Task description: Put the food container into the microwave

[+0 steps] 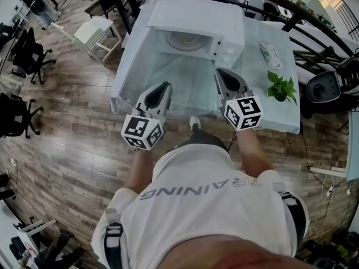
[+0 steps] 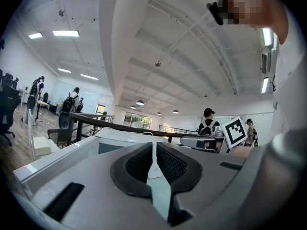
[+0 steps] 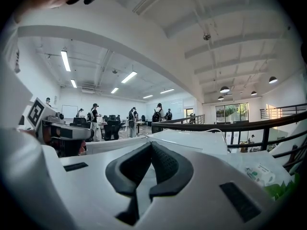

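Nearest, we are looking down on a white shirt (image 1: 202, 203) whose print is reading "RAINING", upside down. Beyond it we are holding the left gripper (image 1: 165, 86) and right gripper (image 1: 221, 72), jaws pressed together on nothing, pointing at the microwave (image 1: 193, 24), which is standing straight ahead on the table (image 1: 263, 125), cavity facing us, right gripper nearer. We are finding no food container; the packet (image 1: 271, 55) print is proving illegible.
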The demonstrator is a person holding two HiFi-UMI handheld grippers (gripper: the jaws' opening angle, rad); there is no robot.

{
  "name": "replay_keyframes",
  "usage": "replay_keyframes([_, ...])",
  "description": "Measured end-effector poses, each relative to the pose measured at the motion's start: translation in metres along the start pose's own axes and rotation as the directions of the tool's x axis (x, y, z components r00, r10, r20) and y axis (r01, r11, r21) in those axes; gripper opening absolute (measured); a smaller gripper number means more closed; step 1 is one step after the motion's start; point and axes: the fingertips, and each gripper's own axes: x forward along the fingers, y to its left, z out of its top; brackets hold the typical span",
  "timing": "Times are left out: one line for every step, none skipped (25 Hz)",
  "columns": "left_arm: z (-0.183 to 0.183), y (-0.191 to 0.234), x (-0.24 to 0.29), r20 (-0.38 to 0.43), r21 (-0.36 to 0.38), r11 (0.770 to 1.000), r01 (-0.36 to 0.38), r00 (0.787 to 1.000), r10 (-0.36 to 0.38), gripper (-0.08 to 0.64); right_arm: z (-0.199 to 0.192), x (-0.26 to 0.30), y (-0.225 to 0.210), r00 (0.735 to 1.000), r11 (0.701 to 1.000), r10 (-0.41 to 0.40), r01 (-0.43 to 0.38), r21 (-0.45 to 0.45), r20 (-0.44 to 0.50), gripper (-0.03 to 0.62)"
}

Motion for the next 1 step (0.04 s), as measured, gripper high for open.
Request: replay_keyframes([0.0000, 0.0002, -0.0002, -0.001, 0.000, 1.000, 0.001, 1.000, -0.001, 0.051, -0.0002, -0.0002, -0.0002, 1.000, 1.000, -0.001, 0.001, 0.002, 0.000, 0.023])
